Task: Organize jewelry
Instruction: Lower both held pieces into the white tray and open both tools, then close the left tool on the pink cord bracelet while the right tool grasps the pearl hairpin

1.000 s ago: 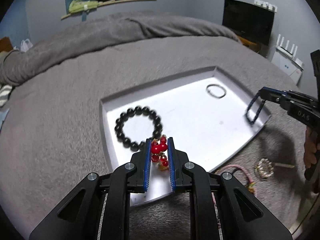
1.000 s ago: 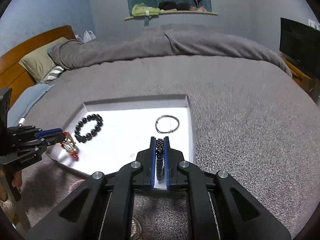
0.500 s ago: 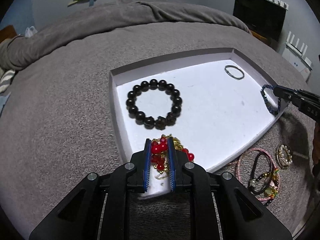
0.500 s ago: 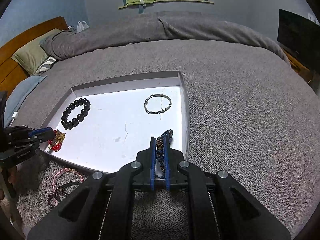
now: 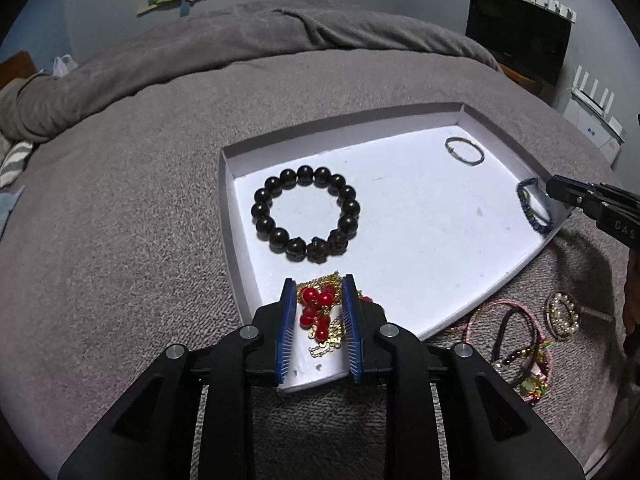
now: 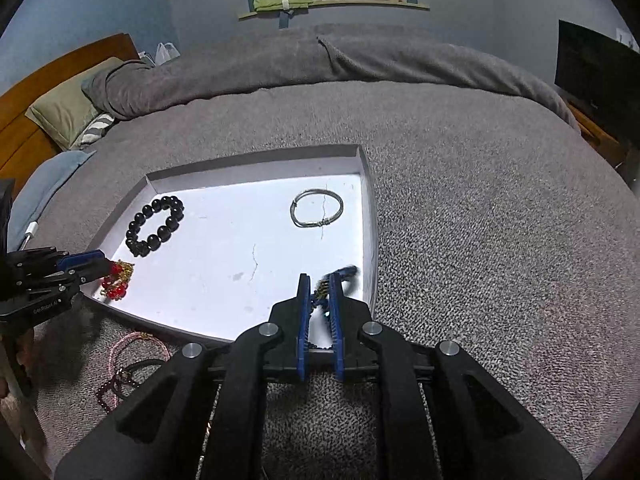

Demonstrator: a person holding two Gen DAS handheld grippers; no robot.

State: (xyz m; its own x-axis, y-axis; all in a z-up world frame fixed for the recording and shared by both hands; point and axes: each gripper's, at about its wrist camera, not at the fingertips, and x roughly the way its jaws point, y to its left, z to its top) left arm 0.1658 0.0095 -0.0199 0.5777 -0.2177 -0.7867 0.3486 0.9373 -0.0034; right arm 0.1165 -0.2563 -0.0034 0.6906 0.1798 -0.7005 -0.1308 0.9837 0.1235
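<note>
A white tray (image 5: pixel 420 220) (image 6: pixel 240 248) lies on the grey bed. At its near left corner my left gripper (image 5: pixel 318 280) (image 6: pixel 100 266) is opening. A red-bead and gold-chain bracelet (image 5: pixel 316 304) (image 6: pixel 118 280) lies loose on the tray floor between the pads. At the right edge my right gripper (image 6: pixel 319 278) (image 5: pixel 554 190) is opening too. A dark blue beaded bracelet (image 6: pixel 348 271) (image 5: pixel 540 226) slips, blurred, from its fingers onto the tray. A black bead bracelet (image 5: pixel 264 224) (image 6: pixel 175 203) and a silver bangle (image 6: pixel 316 224) (image 5: pixel 470 163) rest in the tray.
Loose jewelry lies on the grey blanket (image 6: pixel 480 240) in front of the tray: pink cord bracelets (image 5: pixel 500 320) (image 6: pixel 132 344) and a pearl piece (image 5: pixel 562 316). Part of a hand (image 5: pixel 632 300) shows at the right edge. Pillows and a wooden headboard are far left.
Both grippers came down to the tray, and their jaws have widened. The red bracelet now lies on the tray floor; the blue bracelet has dropped from the right fingers.
</note>
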